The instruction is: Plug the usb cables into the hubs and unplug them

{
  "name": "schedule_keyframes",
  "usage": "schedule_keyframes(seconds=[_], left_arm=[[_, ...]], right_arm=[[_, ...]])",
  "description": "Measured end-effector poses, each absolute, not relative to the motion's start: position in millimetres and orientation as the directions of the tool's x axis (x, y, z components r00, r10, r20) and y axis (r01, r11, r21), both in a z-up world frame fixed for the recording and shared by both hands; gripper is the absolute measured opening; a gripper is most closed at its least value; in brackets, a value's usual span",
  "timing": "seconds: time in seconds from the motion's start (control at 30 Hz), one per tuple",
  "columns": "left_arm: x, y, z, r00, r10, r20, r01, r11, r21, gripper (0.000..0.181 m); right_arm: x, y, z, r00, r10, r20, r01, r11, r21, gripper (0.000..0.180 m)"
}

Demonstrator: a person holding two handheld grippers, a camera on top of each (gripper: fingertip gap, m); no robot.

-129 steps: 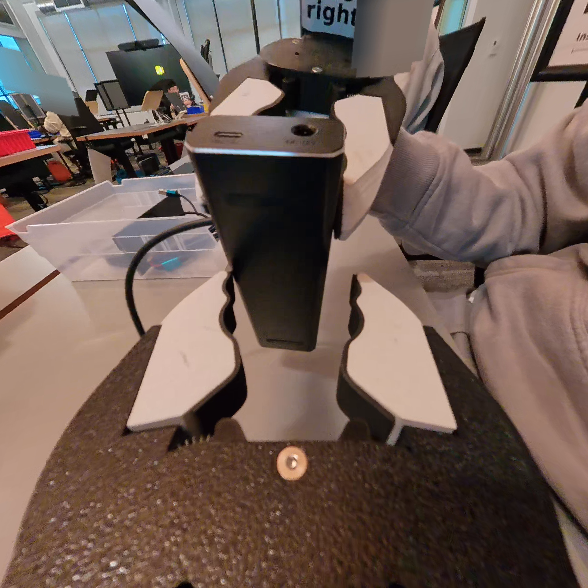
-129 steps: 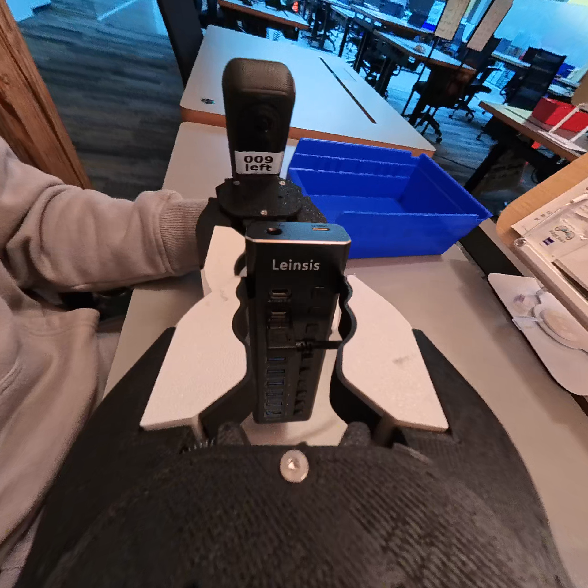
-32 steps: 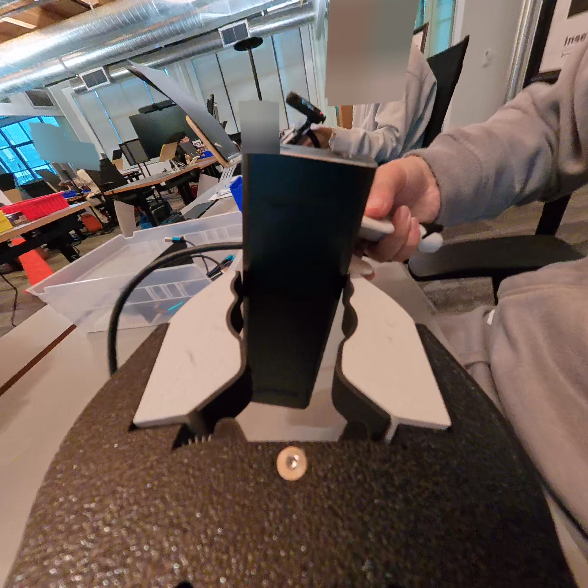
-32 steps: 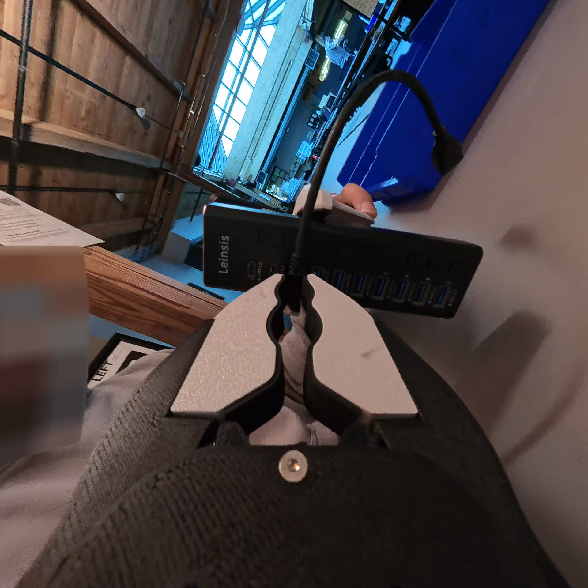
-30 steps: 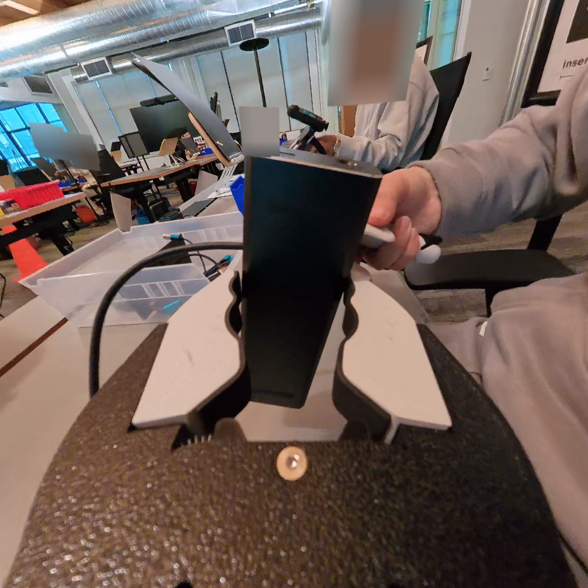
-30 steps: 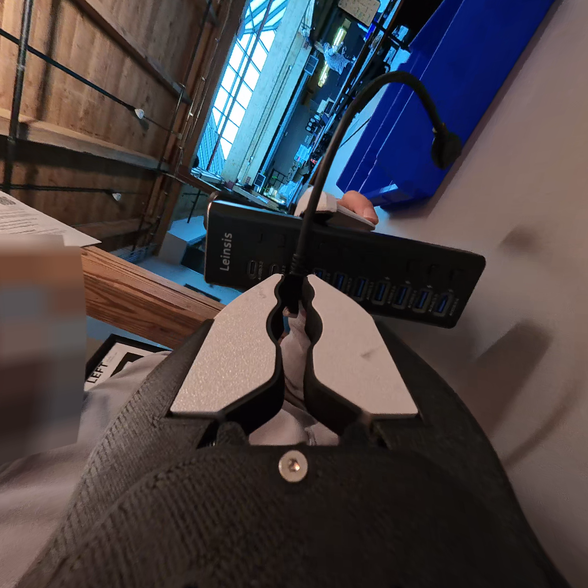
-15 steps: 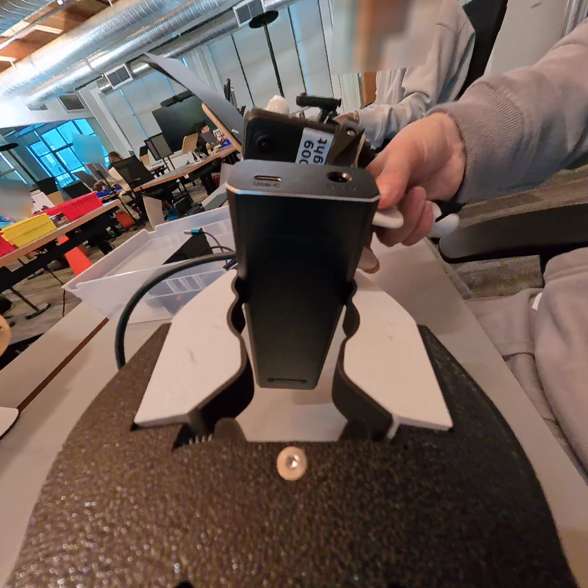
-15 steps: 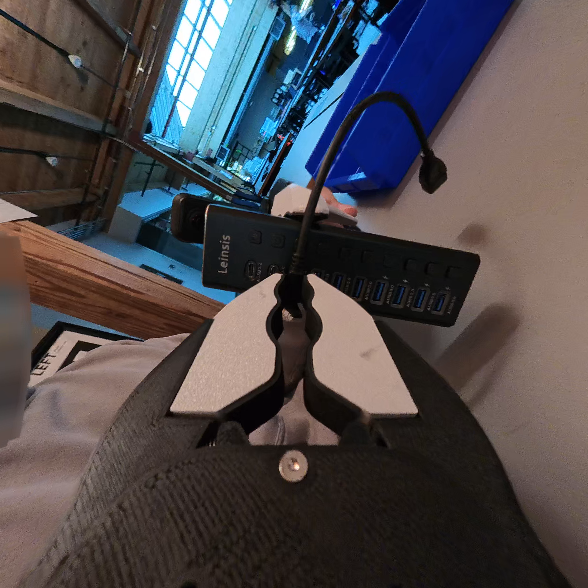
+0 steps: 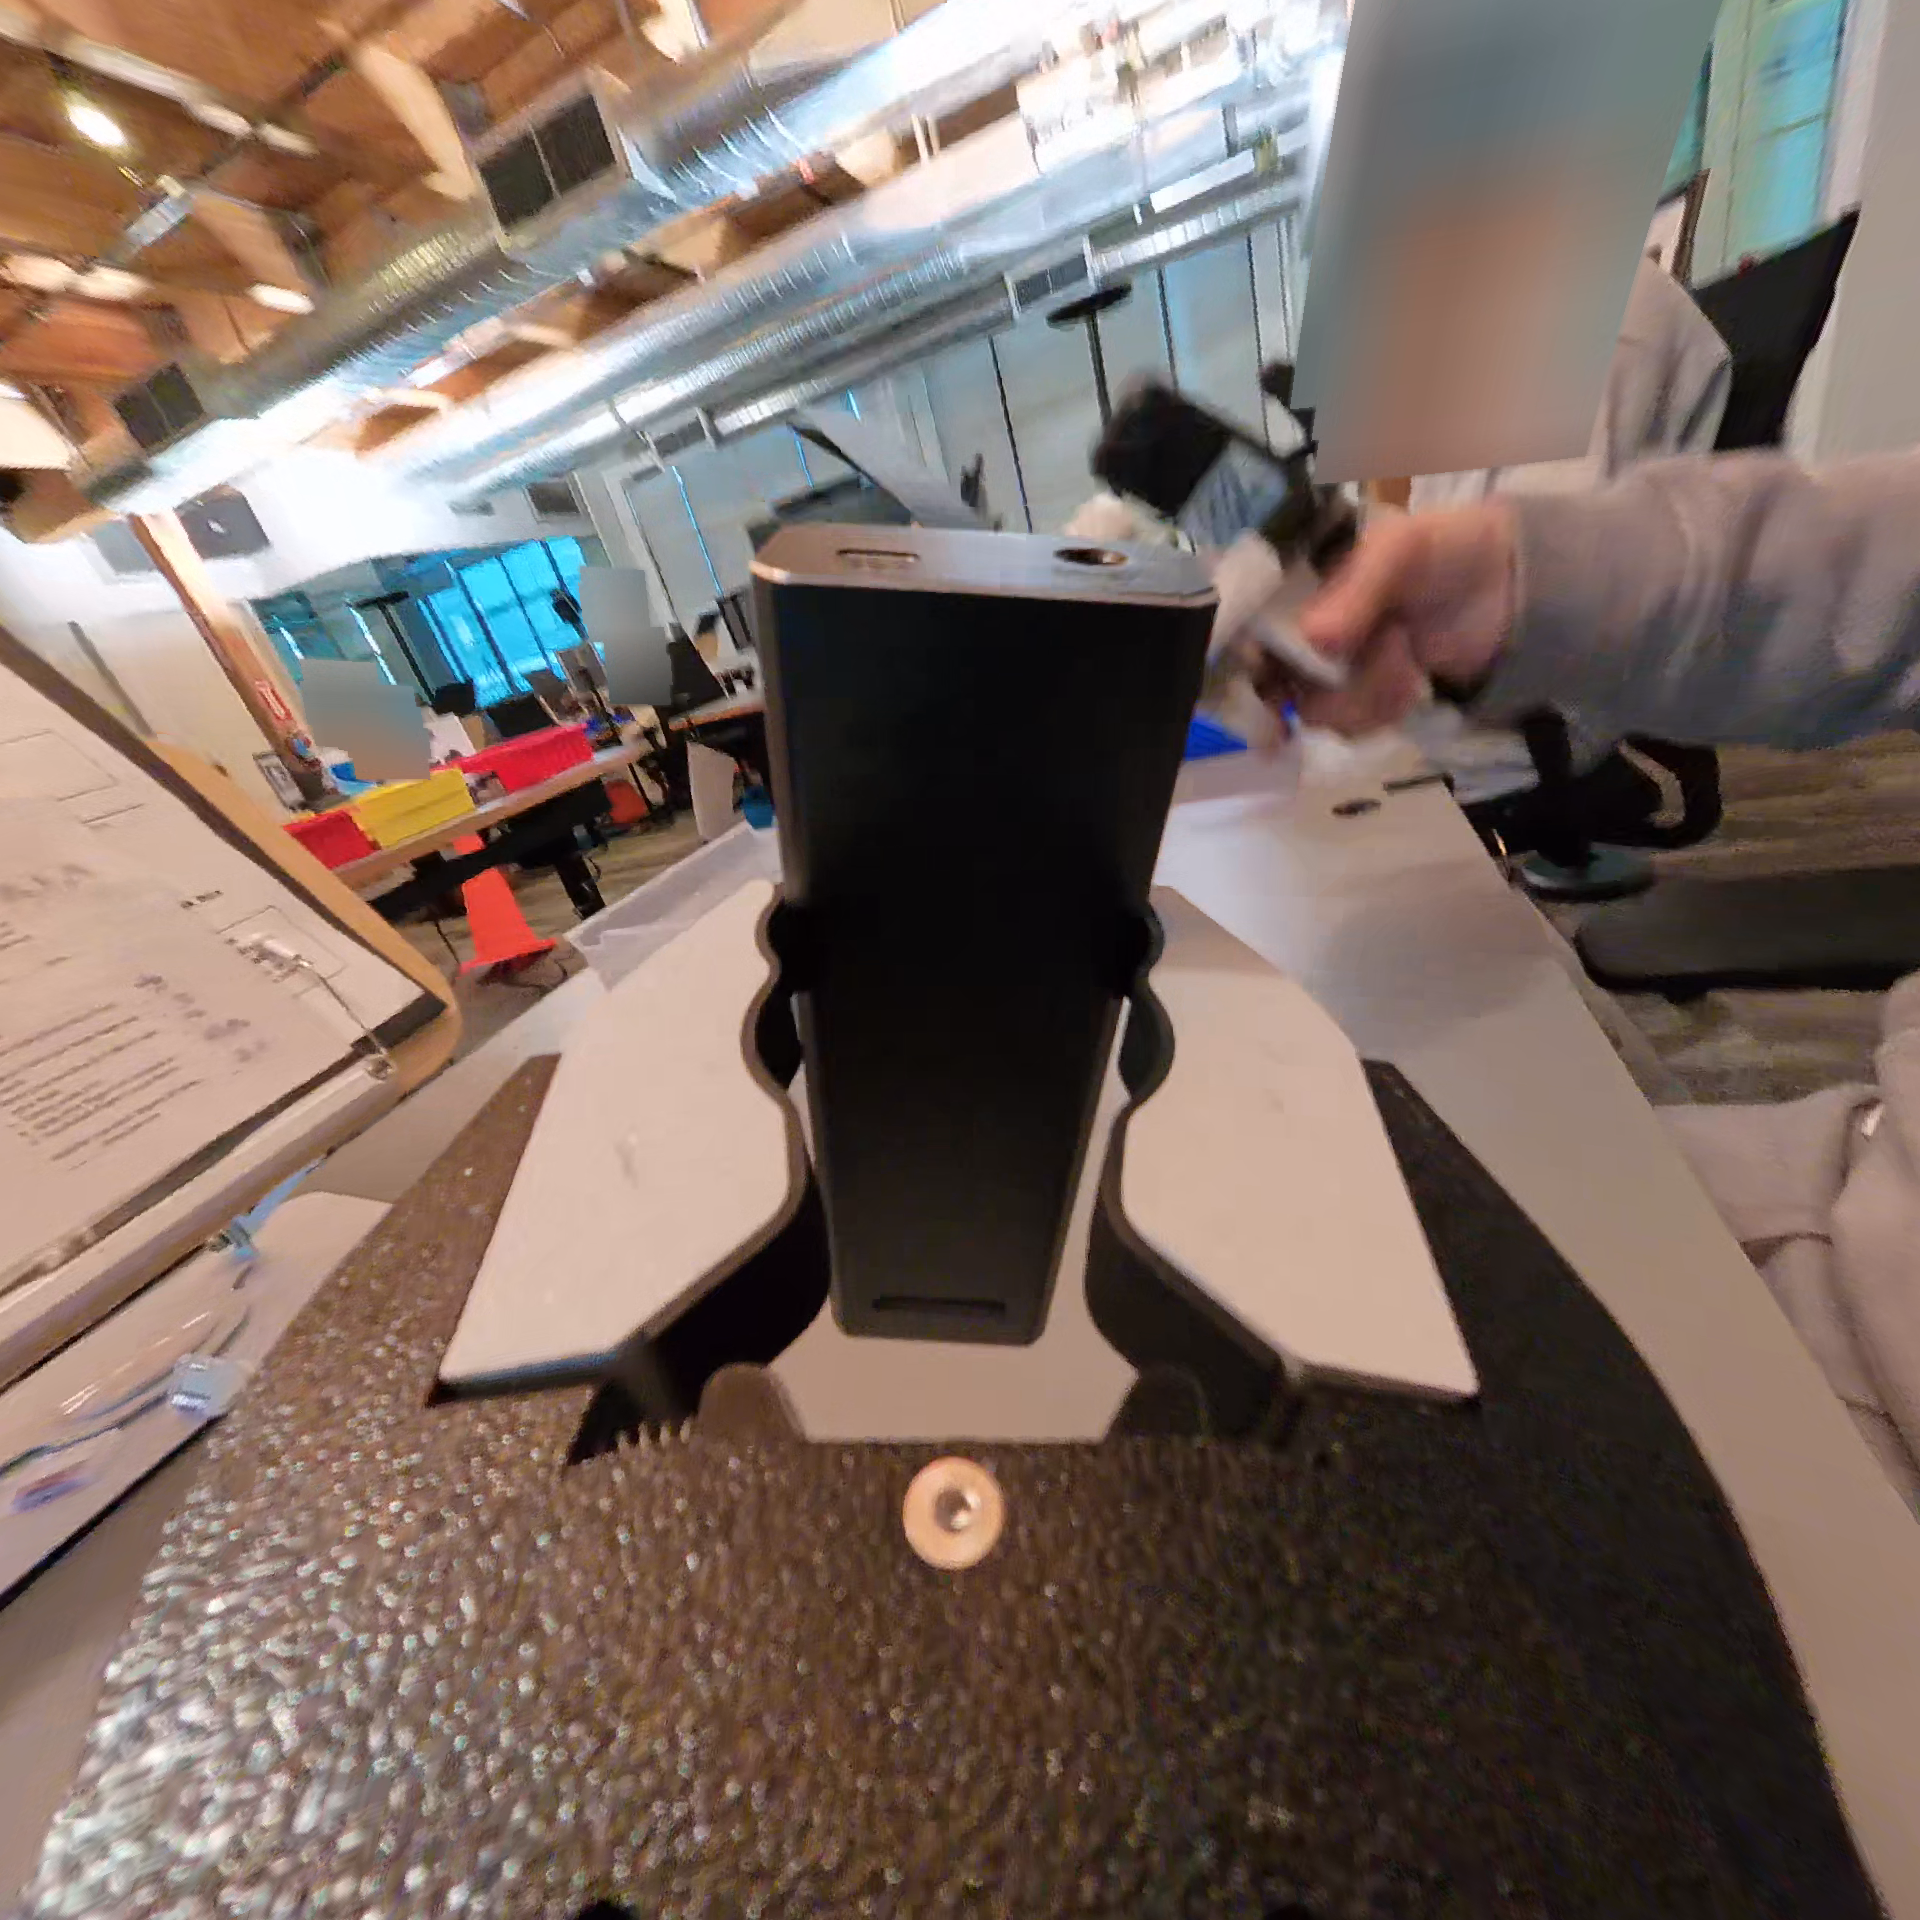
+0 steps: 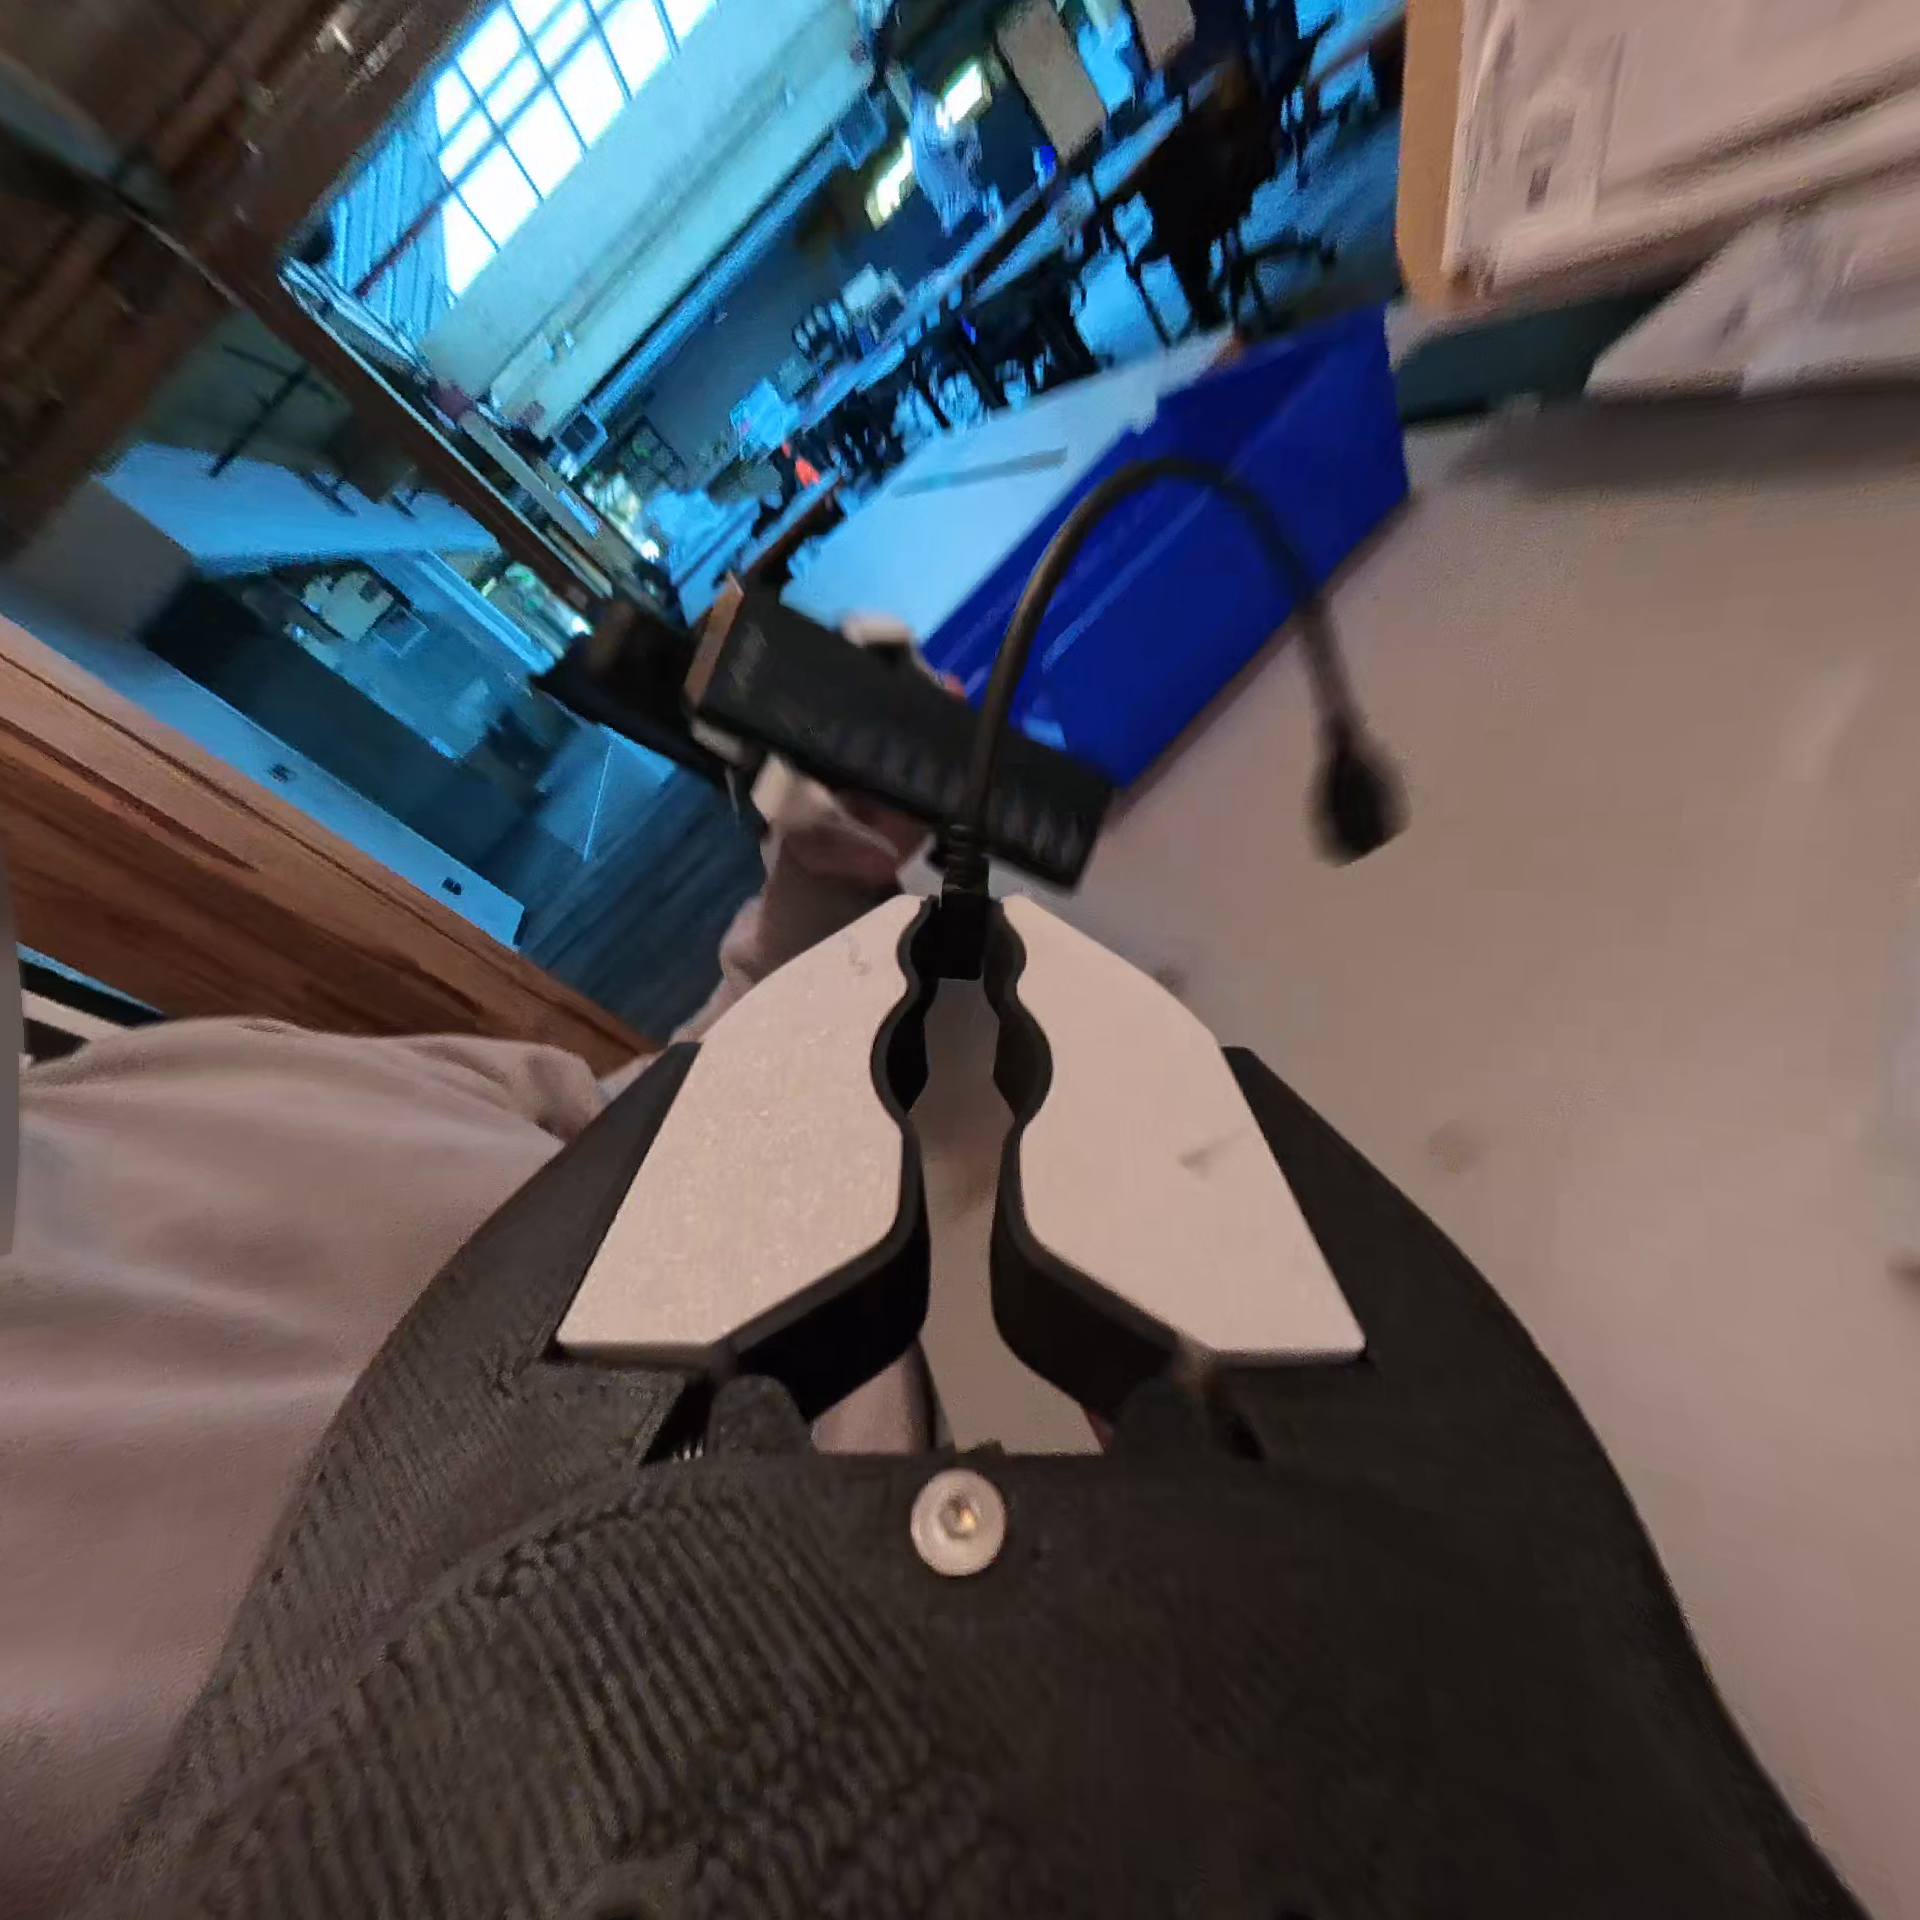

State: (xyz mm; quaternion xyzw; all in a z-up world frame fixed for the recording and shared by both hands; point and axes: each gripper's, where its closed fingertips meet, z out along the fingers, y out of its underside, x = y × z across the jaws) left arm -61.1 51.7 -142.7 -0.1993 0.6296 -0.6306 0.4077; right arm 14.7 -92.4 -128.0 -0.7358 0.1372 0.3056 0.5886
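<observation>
My left gripper [image 9: 961, 925] is shut on a black USB hub [image 9: 977, 831] and holds it upright above the table, port side turned away from this view. In the right wrist view the hub [image 10: 894, 738] shows farther off, blurred. My right gripper [image 10: 958, 920] is shut on the plug end of a black cable [image 10: 1039, 582]. The cable arcs up and to the right, and its free connector [image 10: 1351, 805] hangs in the air. The plug looks clear of the hub. The right gripper also shows blurred in the left wrist view [image 9: 1226, 488], held by a hand [image 9: 1382, 623].
A blue bin [image 10: 1226, 540] stands behind the hub on the grey table [image 10: 1558, 1039]. An open binder of papers [image 9: 156, 987] leans at the left. A clear tray edge [image 9: 644, 914] lies behind the left finger. My grey sleeve [image 10: 260, 1195] fills the lower left.
My right gripper has pulled back from the hub with the cable plug in it, and the hub now looks smaller and farther off. The left view has swung left; the cable no longer shows there.
</observation>
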Motion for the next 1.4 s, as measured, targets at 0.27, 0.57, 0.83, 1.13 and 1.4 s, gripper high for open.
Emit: schedule_keyframes(seconds=[0.27,0.57,0.83,1.13,1.4], left_arm=[[-53,33,-158,-0.638,-0.729,-0.247,0.203,0.15,-0.968,0.06],[-50,33,-164,-0.652,-0.726,-0.22,0.186,0.128,-0.974,0.06],[-49,27,-169,-0.672,-0.711,-0.209,0.168,0.13,-0.977,0.06],[-48,28,-171,-0.688,-0.701,-0.186,0.163,0.1,-0.981,0.06],[-46,25,-174,-0.693,-0.699,-0.177,0.148,0.103,-0.984,0.06]], right_arm=[[69,-151,-74,0.944,0.085,-0.32,-0.284,-0.291,-0.914,0.008],[155,-187,-143,0.988,-0.092,-0.127,-0.157,-0.585,-0.796,0.009],[150,-142,-110,0.973,0.088,-0.213,-0.162,-0.397,-0.903,0.008],[185,-147,-90,0.988,0.027,-0.154,-0.13,-0.401,-0.907,0.008],[212,-123,-160,0.927,-0.083,-0.366,-0.349,-0.552,-0.758,0.008]])
